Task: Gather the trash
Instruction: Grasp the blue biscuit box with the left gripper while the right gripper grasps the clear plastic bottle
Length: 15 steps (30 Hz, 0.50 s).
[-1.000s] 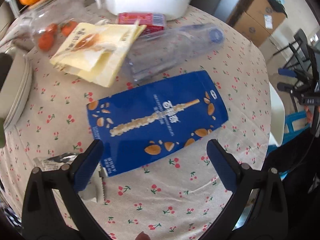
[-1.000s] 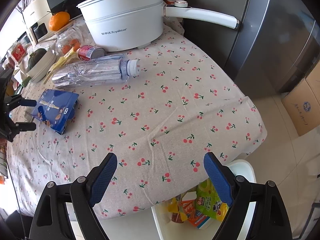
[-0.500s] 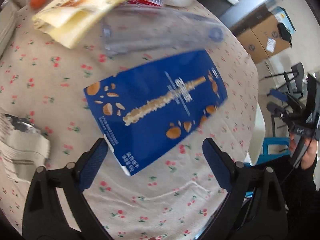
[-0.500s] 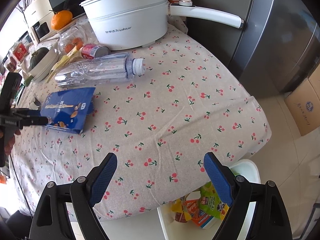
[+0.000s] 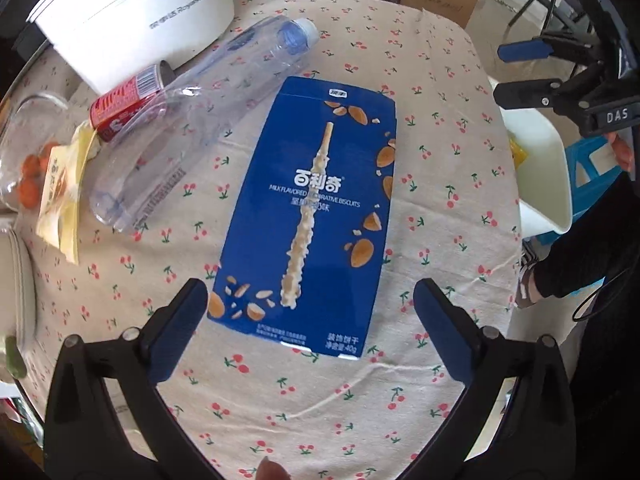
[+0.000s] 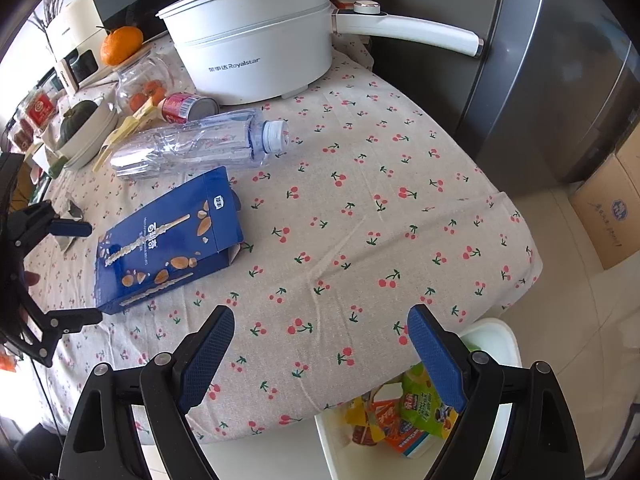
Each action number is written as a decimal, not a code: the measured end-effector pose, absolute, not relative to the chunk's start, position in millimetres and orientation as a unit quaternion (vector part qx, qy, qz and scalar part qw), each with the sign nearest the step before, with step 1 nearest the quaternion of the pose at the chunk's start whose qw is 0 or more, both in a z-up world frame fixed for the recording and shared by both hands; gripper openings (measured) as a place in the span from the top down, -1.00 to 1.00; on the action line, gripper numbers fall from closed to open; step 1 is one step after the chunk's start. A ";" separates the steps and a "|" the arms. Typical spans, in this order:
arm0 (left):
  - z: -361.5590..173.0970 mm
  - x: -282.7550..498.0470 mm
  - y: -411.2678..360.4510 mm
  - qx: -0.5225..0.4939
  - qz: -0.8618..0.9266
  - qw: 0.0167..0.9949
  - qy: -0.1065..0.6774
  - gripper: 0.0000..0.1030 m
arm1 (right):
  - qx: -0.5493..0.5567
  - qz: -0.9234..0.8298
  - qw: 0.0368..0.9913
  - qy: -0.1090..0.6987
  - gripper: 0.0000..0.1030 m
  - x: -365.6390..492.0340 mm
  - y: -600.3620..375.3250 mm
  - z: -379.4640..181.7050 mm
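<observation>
The left claw [image 5: 310, 322] hangs released over the near end of the blue biscuit box [image 5: 316, 216], its two pads standing either side of the box's bottom edge and touching nothing; the box lies flat on the table [image 5: 440, 184], on the cherry-print cloth, with its far flap open in the right wrist view; the step in hand looks like the approach to the box, and the next move probably calls for lowering until the pads bracket its short end, then closing; the card may buckle or slide on the cloth if the pinch is shallow.

The right claw [image 6: 320, 350] is likewise released and empty, held over the table's near corner; below it on the floor stands the white bin [image 6: 500, 340], holding a green packet, an orange packet and other wrappers, so part of the collecting seems done.

Just beyond the box lies an empty clear bottle [image 5: 200, 120] on its side, cap on; past it a red can [image 5: 128, 100], also on its side, and a yellow wrapper [image 5: 66, 184]; these look like trash not yet gathered.

Farther off, a glass jar [image 6: 140, 84] holds small orange fruits; a pale bowl [image 6: 90, 136] holds a dark green squash; the white pot [image 6: 256, 40] at the back is lidded, so its contents cannot be told.
</observation>
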<state>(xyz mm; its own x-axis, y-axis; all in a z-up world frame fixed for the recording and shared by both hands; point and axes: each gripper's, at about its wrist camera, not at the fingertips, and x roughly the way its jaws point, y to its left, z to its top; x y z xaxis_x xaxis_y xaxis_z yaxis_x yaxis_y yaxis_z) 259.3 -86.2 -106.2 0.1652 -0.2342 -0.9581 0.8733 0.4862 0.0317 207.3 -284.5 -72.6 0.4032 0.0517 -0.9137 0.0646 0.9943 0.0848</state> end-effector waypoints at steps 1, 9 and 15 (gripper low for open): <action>-111.0 261.9 -92.0 0.330 -0.395 0.690 0.510 -0.99 | 0.052 -0.003 0.836 0.547 -0.75 207.7 -283.3 -73.0; -150.9 289.5 -112.0 0.345 -0.364 0.654 0.566 -0.99 | 0.049 -0.004 0.835 0.548 -0.75 209.1 -283.2 -74.6; -147.8 302.0 -86.2 0.229 -0.326 0.713 0.577 -0.98 | 0.053 -0.007 0.835 0.548 -0.75 208.9 -286.5 -74.2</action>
<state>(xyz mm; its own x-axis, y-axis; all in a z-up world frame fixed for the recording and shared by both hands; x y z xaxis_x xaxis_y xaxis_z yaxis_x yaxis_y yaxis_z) 302.0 -86.2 -147.8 0.1218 -0.2014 -0.9719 0.7298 0.6819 -0.0499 208.9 -286.5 -74.2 0.3990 0.0465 -0.9158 0.0702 0.9942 0.0811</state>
